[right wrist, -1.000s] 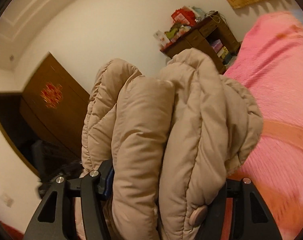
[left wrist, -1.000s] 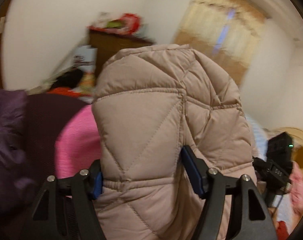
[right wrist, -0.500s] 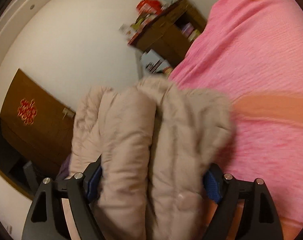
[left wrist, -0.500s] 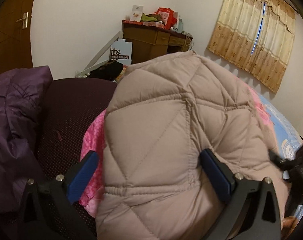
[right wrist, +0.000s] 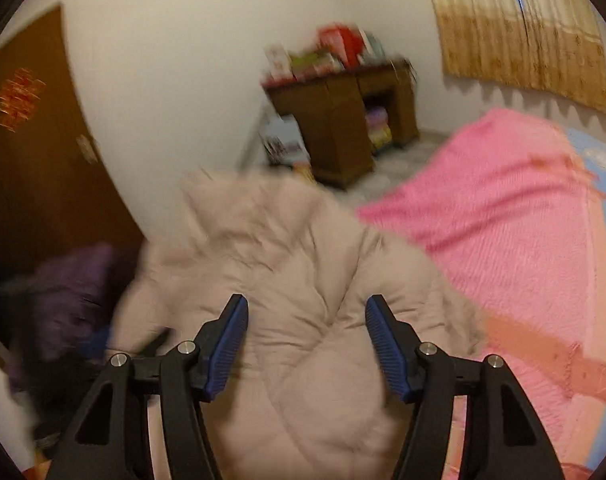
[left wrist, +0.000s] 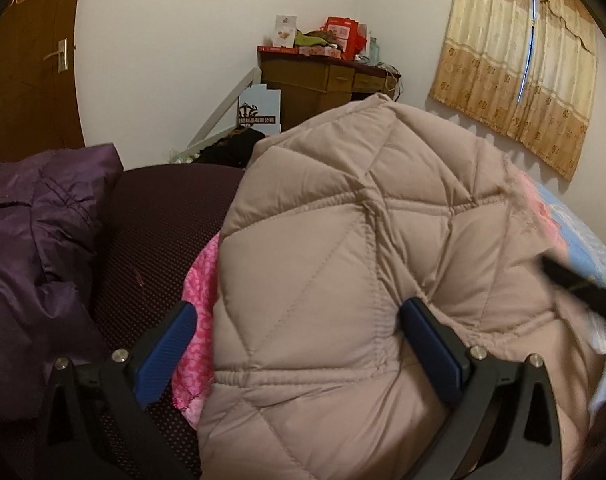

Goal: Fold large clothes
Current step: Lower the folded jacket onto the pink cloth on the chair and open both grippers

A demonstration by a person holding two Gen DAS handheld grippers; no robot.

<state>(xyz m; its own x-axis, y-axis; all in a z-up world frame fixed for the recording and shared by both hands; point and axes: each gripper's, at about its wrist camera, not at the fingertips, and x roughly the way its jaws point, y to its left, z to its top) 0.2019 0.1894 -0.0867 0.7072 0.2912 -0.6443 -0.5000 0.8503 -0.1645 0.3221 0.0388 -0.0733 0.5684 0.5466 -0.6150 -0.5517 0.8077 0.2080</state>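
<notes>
A beige quilted puffer jacket (left wrist: 343, 264) lies bunched on the bed and fills the left wrist view. My left gripper (left wrist: 299, 332) is wide open; the jacket bulges between its blue pads (left wrist: 431, 344) and the left pad stands apart from it. In the right wrist view the same jacket (right wrist: 303, 320) lies in a heap below my right gripper (right wrist: 307, 340), which is open with nothing between its pads. That view is motion-blurred.
A pink blanket (right wrist: 503, 232) covers the bed to the right. A purple jacket (left wrist: 35, 240) lies at the left on a dark dotted cover (left wrist: 155, 232). A wooden desk (left wrist: 323, 84) with boxes stands by the far wall, beside a curtained window (left wrist: 523, 60) and a brown door (left wrist: 27, 60).
Both grippers opened and let go of the beige jacket, which dropped onto the bed. The right gripper pulled back and above it; the left jaws widened around the bulge.
</notes>
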